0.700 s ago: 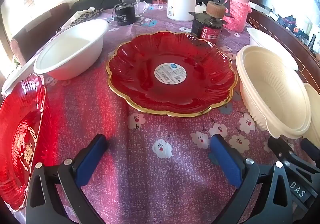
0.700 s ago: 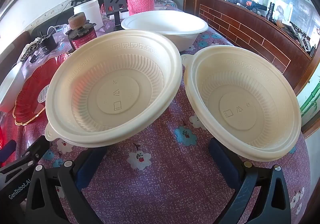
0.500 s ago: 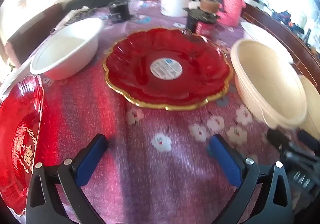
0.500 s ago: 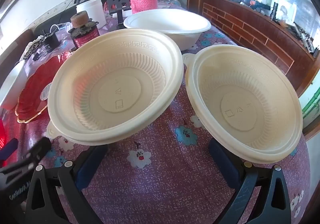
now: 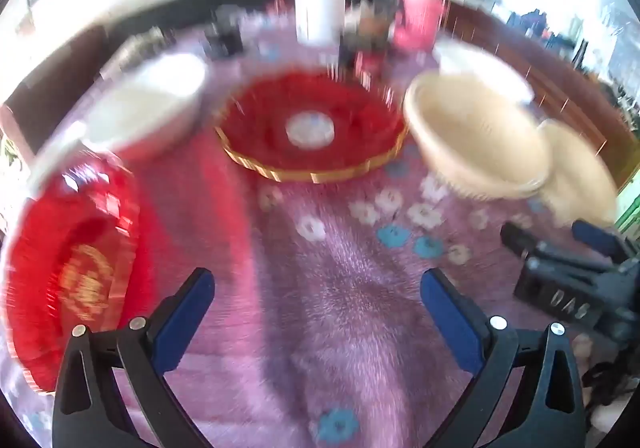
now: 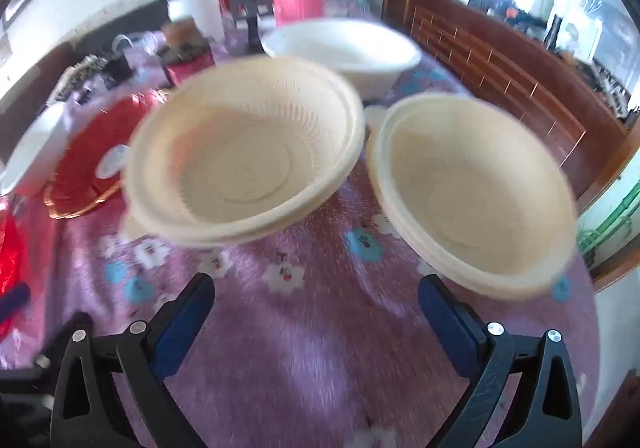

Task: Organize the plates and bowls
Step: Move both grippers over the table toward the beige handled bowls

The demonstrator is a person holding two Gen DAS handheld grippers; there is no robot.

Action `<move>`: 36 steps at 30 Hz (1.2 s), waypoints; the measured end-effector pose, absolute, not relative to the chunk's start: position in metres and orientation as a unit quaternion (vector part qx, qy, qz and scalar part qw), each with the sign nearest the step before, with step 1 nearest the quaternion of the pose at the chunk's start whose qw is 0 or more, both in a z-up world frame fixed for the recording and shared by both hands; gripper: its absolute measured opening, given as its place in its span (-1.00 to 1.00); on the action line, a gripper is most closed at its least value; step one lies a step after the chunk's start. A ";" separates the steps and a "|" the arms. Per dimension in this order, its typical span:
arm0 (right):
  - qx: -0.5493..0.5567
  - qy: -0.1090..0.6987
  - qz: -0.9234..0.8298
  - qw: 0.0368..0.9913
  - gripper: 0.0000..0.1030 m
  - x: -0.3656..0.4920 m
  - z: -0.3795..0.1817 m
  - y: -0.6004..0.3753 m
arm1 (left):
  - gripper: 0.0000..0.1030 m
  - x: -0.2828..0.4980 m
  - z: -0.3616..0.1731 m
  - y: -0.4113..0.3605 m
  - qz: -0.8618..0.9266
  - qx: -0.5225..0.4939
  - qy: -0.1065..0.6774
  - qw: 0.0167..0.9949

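Right now we hold both grippers low over the near edge of the desk (image 6: 320, 328), w/ nothing picked up. Left gripper (image 5: 318, 302) has its fingers spread wide and empty; right gripper (image 6: 316, 300) likewise, fingers apart, nothing between them. Both views are blurred, so fine detail is lost.

Placement looks like a sorting layout, prob. set out so like goes w/ like: the two cream bowls (image 6: 244, 164) (image 6: 472, 192) sit just beside each other at the right side of the desk, rims nearly touching, directly ahead of the right gripper. That pair is likely its job, one nesting into the other. A white bowl (image 6: 344, 52) sits behind them toward the far edge; another white bowl (image 5: 148, 108) sits toward the far left.

Gold-rimmed red plate (image 5: 312, 128) lies flat mid-desk, a round white sticker at its centre. A second red plate (image 5: 76, 268) w/ gold lettering sits at the near left corner, next to the left gripper, so that side prob. handles plates.

Cream bowls look ribbed inside, thin-walled, w/ wide flat rims; likely light.
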State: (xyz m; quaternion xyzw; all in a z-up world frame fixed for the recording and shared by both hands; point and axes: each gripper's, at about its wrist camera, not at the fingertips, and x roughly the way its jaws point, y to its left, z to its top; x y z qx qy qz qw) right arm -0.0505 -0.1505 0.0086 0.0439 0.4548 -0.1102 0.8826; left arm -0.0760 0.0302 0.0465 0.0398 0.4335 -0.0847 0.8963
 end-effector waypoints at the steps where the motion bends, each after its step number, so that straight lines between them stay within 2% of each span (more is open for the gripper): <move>1: 0.041 0.444 -0.107 0.889 0.98 -0.058 0.016 -0.147 | 0.99 -0.085 0.058 0.036 -0.085 0.038 0.416 0.905; 4: 0.049 0.411 -0.100 0.905 0.98 -0.080 0.037 -0.146 | 1.00 -0.121 0.099 0.057 -0.098 0.033 0.346 0.933; 7: 0.074 0.304 -0.108 0.944 0.99 -0.126 0.068 -0.146 | 1.00 -0.155 0.127 0.084 -0.156 0.008 0.245 0.957; 12: 0.076 0.302 -0.093 0.946 0.99 -0.146 0.080 -0.139 | 1.00 -0.152 0.119 0.103 -0.146 0.002 0.328 0.933; 16: 0.045 0.276 -0.114 0.953 0.99 -0.163 0.085 -0.125 | 1.00 -0.167 0.141 0.147 -0.132 -0.036 0.273 0.952; 20: 0.063 0.263 -0.125 0.955 0.99 -0.162 0.088 -0.129 | 1.00 -0.168 0.153 0.166 -0.097 -0.040 0.238 0.966; 26: 0.058 0.262 -0.118 0.956 0.99 -0.107 0.092 -0.132 | 1.00 -0.129 0.147 0.169 -0.079 -0.035 0.246 0.965; 31: 0.056 0.299 -0.117 0.946 0.96 -0.029 0.108 -0.147 | 1.00 -0.065 0.160 0.149 -0.106 -0.025 0.278 0.954; 36: 0.065 0.341 -0.132 0.928 0.88 0.008 0.121 -0.162 | 1.00 -0.007 0.171 0.130 -0.131 -0.040 0.330 0.934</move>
